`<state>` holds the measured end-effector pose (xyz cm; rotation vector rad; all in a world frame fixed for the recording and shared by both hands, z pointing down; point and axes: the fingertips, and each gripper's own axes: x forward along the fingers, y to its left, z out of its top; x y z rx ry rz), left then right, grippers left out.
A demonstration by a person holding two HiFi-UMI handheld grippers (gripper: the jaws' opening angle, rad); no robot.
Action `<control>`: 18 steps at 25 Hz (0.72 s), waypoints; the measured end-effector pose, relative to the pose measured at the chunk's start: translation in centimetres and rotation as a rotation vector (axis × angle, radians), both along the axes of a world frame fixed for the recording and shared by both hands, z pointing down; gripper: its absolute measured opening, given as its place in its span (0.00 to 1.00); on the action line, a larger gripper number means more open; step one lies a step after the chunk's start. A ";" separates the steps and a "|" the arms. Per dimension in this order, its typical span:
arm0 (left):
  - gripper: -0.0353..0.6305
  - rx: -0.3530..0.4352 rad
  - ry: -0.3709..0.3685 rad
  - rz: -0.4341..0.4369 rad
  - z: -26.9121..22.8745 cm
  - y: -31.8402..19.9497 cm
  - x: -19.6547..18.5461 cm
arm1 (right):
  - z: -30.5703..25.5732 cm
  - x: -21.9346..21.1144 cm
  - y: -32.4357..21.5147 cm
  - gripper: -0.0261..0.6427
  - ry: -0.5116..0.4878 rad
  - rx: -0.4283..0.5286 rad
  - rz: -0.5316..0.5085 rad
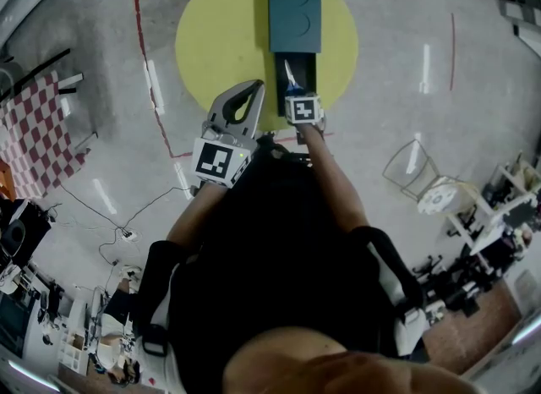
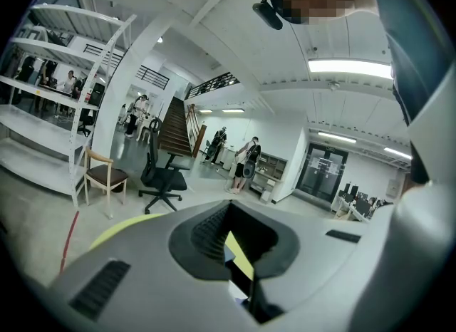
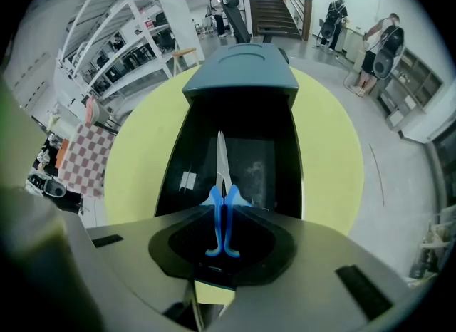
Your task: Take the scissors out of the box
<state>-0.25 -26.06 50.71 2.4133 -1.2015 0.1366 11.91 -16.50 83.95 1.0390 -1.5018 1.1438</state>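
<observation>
A dark teal box (image 1: 294, 12) stands on a round yellow mat (image 1: 215, 37), its black drawer (image 1: 306, 69) pulled out toward me. My right gripper (image 1: 297, 96) points steeply down over the drawer and is shut on the blue handles of the scissors (image 1: 291, 73). In the right gripper view the scissors (image 3: 221, 174) sit between the jaws of the right gripper (image 3: 222, 213), silver blade aimed down into the drawer (image 3: 178, 159). My left gripper (image 1: 254, 88) hovers left of the drawer, tips together and empty. The left gripper view looks out level past the left gripper (image 2: 231, 241).
A red-and-white checkered cloth (image 1: 38, 130) lies at the left, and cables (image 1: 118, 232) trail over the grey floor. A wire-frame stand (image 1: 410, 168) is at the right. An office chair (image 2: 162, 174), a wooden chair (image 2: 103, 174) and shelving (image 2: 43, 110) stand farther off.
</observation>
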 end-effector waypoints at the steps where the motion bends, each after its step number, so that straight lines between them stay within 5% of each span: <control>1: 0.05 0.000 0.000 0.000 0.0 0.0 0.0 | 0.0 -0.2 0.1 0.15 -0.008 -0.006 0.001; 4: 0.05 0.005 -0.001 -0.002 -0.1 0.0 0.0 | 0.0 -0.6 1.1 0.15 -0.020 -0.065 0.007; 8: 0.05 0.004 0.003 0.001 -0.2 -0.2 0.0 | 0.0 0.6 0.4 0.15 0.063 -0.029 -0.041; 13: 0.05 0.004 0.001 0.005 -0.2 -0.2 0.1 | 0.2 -1.8 1.2 0.15 -0.052 -0.082 -0.006; 18: 0.05 0.003 -0.002 0.002 -0.2 -0.1 0.0 | 0.3 0.3 1.0 0.15 0.057 -0.069 -0.029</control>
